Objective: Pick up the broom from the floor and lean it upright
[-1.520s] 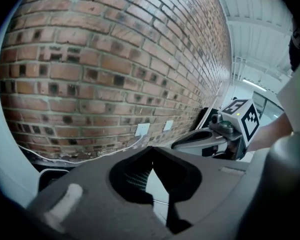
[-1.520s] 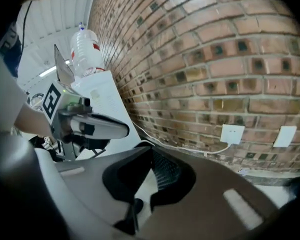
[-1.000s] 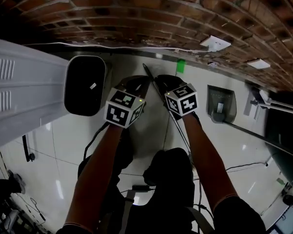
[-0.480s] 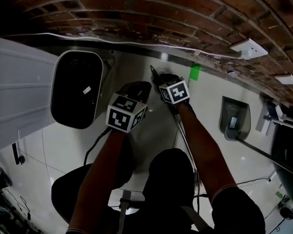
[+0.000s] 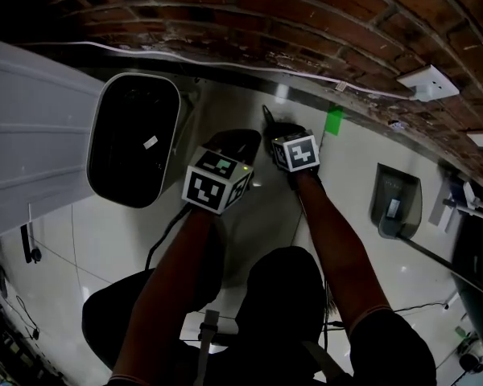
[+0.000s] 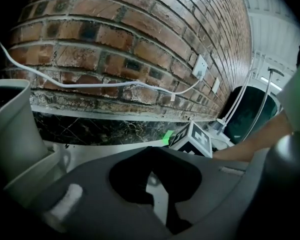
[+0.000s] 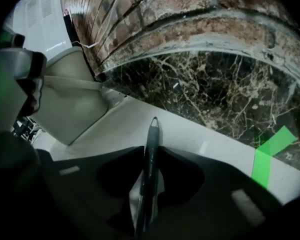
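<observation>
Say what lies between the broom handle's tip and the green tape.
Only bare white floor separates broom handle tip and green tape; the right gripper view shows it.

The wall (image 6: 115,29) is red-brown brick, mottled darker in places, with pale grey mortar lines; a white cable (image 6: 90,85) droops across it. Below runs a black marble skirting (image 7: 210,94) veined in cream. The floor (image 5: 113,240) is glossy off-white, marked by bright green tape (image 7: 270,151). The bin (image 6: 12,134) is pale grey, black inside. The left cube (image 5: 216,182) and right cube (image 5: 296,152) carry black-and-white square patterns. The broom (image 7: 149,154) is black.
</observation>
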